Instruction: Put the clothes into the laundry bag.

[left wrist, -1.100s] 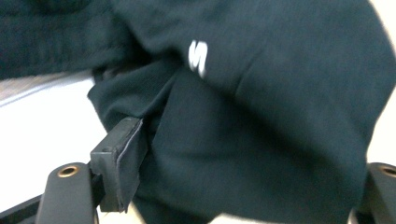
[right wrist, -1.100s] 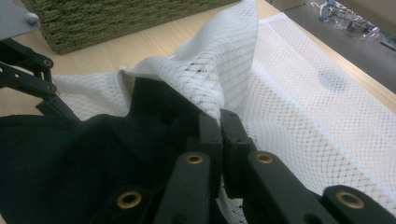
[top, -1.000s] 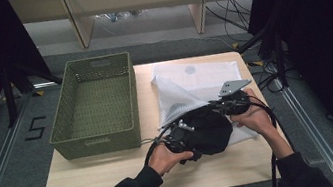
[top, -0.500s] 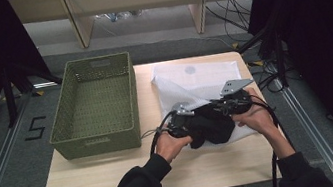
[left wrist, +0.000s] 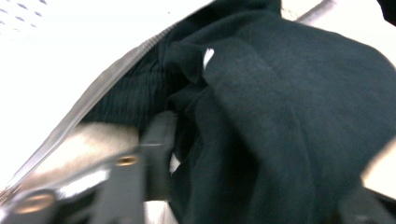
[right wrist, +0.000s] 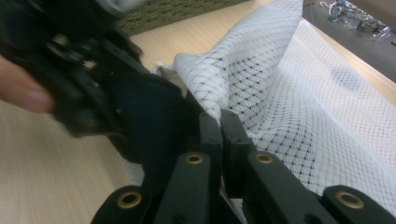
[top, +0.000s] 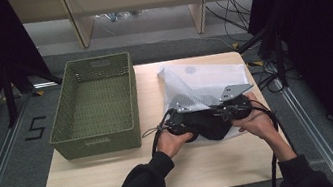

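Shifted along the wooden table (top: 117, 177), the left hand-held gripper (top: 175, 122) reopened around the black garment (top: 210, 124); the right hand-held gripper (right wrist: 219, 122) pinches the mesh bag (right wrist: 299, 107).

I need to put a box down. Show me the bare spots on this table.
Free: the table front strip, between the green basket and the near edge, left of the forearm. Crowded: the right half, under the white mesh bag, dark garment, left gripper and right gripper.

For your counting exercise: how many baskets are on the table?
1: the green basket sits on the table's left side, beside the white mesh bag.
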{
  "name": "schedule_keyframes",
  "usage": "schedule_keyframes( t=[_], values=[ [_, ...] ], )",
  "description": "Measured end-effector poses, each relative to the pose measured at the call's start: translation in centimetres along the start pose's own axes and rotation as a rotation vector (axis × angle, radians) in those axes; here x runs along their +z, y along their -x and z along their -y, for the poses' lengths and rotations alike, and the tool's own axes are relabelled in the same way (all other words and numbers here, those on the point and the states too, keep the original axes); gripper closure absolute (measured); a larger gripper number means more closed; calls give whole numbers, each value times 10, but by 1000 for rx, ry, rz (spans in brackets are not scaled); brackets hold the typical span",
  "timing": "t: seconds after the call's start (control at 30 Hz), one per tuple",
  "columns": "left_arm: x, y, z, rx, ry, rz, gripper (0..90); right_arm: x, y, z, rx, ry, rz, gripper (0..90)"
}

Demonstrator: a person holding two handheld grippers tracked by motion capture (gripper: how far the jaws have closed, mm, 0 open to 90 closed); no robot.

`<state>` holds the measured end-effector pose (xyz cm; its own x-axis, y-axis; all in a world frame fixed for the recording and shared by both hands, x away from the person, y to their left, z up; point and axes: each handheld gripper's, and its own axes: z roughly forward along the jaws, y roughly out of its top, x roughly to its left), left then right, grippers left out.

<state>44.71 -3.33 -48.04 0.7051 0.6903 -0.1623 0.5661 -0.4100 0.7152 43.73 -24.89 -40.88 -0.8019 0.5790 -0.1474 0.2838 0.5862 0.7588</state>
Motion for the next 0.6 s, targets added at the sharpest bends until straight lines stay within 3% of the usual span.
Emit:
schedule_keyframes(
  t=[0.1,0.17,0.23,0.27,0.3,0.33,0.37,0.4,0.47,0.53,0.57,0.6],
  values=[
    [-18,2,6,20,-28,-2,345,-1,2,1,7,1,-6,900],
    [-29,4,12,19,-52,12,327,-2,2,1,21,-4,0,900],
    [-36,8,20,-2,-75,54,328,-1,2,1,16,-3,-7,900],
    [-36,8,20,-2,-75,54,325,0,2,1,4,0,1,900],
    [-35,10,24,-7,-105,110,326,0,2,0,10,-4,1,899],
    [-33,10,24,-6,-116,134,325,1,0,0,20,-10,-5,899],
    [-29,13,23,-23,-107,140,320,1,1,0,-3,-1,-1,900],
    [-23,19,22,-53,-72,130,315,1,1,0,-7,-2,0,900],
    [-13,24,17,-46,-56,105,286,0,1,0,6,-12,-1,900],
    [-3,25,10,-84,-49,119,297,0,2,1,11,-9,-10,900],
    [0,23,6,-63,-56,108,345,-1,3,1,-3,-2,1,899],
    [6,23,4,-70,-33,107,409,-1,3,1,-2,1,-2,900]
  ],
)
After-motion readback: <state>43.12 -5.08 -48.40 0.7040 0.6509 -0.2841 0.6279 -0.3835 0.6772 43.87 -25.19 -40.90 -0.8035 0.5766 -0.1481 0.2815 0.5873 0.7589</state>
